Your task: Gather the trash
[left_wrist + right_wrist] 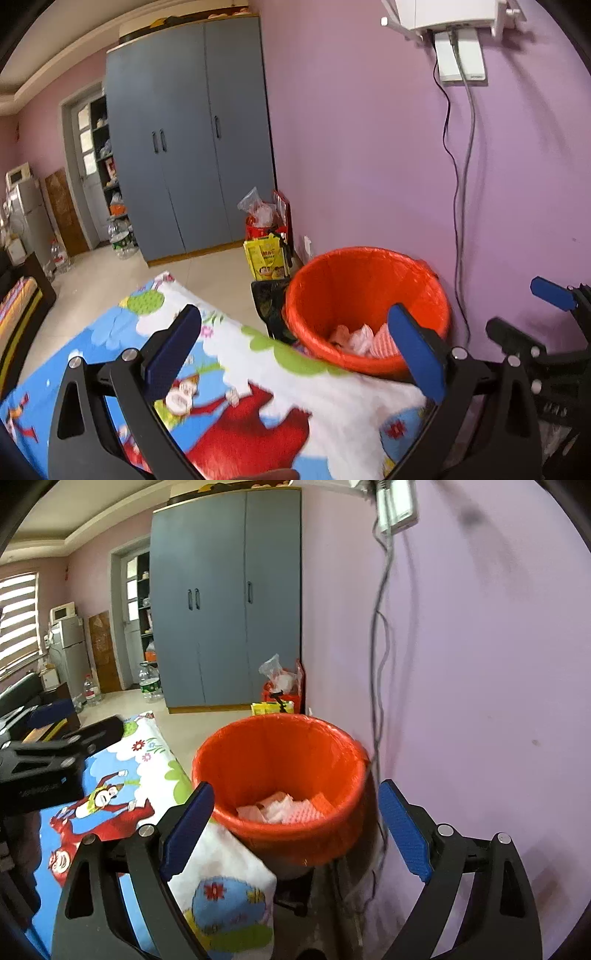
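Note:
An orange-lined trash bin (364, 291) stands on the floor against the purple wall, beside the table's far corner; it also shows in the right wrist view (280, 753). Crumpled white paper and a pink-white ridged piece (364, 338) lie at its bottom, seen too in the right wrist view (284, 808). My left gripper (299, 350) is open and empty above the cartoon-print tablecloth (236, 398), short of the bin. My right gripper (297, 823) is open and empty, right in front of the bin's rim. The right gripper also shows at the right edge of the left wrist view (517, 314).
Black cables (458, 184) hang down the wall behind the bin. A yellow bag (266, 258) and a red bag of plastic (262, 218) sit on the floor by the grey-blue wardrobe (192, 140). Water bottles (149, 683) stand near the doorway.

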Motion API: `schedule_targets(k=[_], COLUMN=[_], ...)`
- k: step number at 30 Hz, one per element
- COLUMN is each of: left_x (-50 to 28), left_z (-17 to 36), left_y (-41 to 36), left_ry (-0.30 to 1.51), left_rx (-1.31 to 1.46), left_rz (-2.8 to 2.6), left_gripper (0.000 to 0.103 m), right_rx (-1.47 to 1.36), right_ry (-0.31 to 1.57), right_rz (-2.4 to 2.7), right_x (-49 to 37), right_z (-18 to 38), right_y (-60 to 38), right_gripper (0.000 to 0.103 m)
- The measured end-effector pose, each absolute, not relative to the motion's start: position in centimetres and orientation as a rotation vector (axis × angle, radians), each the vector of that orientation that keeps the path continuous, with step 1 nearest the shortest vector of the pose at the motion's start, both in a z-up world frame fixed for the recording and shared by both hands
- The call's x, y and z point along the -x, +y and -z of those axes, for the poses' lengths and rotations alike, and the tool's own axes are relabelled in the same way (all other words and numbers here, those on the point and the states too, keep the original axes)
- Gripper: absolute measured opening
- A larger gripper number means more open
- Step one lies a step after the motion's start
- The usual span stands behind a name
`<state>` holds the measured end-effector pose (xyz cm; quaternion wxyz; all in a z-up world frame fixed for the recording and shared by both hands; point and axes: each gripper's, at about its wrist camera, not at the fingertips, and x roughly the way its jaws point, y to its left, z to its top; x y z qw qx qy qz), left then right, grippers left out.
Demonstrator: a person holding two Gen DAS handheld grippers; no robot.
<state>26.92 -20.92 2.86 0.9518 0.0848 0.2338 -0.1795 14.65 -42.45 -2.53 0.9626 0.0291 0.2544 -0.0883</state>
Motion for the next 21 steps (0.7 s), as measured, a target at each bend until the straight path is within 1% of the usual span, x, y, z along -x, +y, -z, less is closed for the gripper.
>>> schedule_targets(k=[8, 14, 21], left_x=[-20.7, -18.4, -16.4], left_z=[-2.2, -2.8, -3.9], left_y=[-19.5, -19.2, -20.0], left_ry=[0.511, 0.535, 0.507], left_rx=[-0.184, -0.137, -0.137], left_rz=[0.346, 0.331, 0.350], left_gripper=[0.098, 0.098, 0.098], right_rx=[-0.010, 0.005, -0.013], right_ry=[0.559, 0.559, 0.539], right_rz=[0.183, 0.183, 0.190], right_x=[-10.7, -7.9, -5.8], right_z=[0.7, -0.4, -1.1], right_y=[-41.9, -41.7, -42.2], right_gripper=[0.084, 0.084, 0.084])
